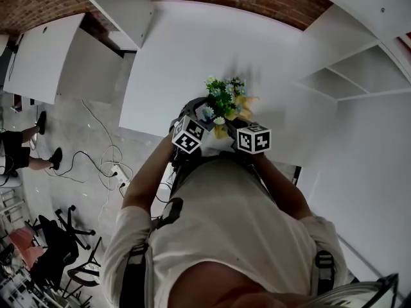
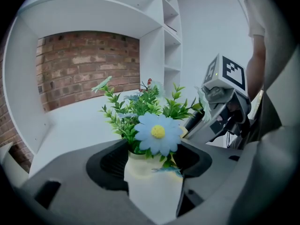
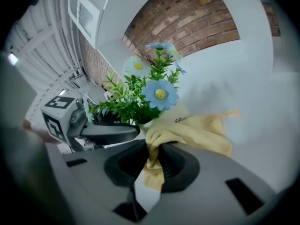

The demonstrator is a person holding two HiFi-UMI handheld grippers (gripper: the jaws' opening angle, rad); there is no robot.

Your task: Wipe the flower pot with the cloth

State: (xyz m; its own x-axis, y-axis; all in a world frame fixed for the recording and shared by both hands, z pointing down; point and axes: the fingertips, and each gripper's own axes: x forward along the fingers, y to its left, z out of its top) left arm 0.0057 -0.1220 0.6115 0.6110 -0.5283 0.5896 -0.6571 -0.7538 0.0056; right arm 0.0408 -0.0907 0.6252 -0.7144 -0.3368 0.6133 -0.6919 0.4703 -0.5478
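flower pot [image 2: 152, 186] beside yellow cloth [image 3: 197, 130]

an office-like workroom: white tables [image 1: 192, 56] against a brick wall [image 1: 38, 2] along the top, white shelving [image 1: 347, 76] upper right, black swivel chairs [image 1: 64, 236] lower left, a power strip [image 1: 119, 170] with cables on the grey floor [image 1: 83, 140].
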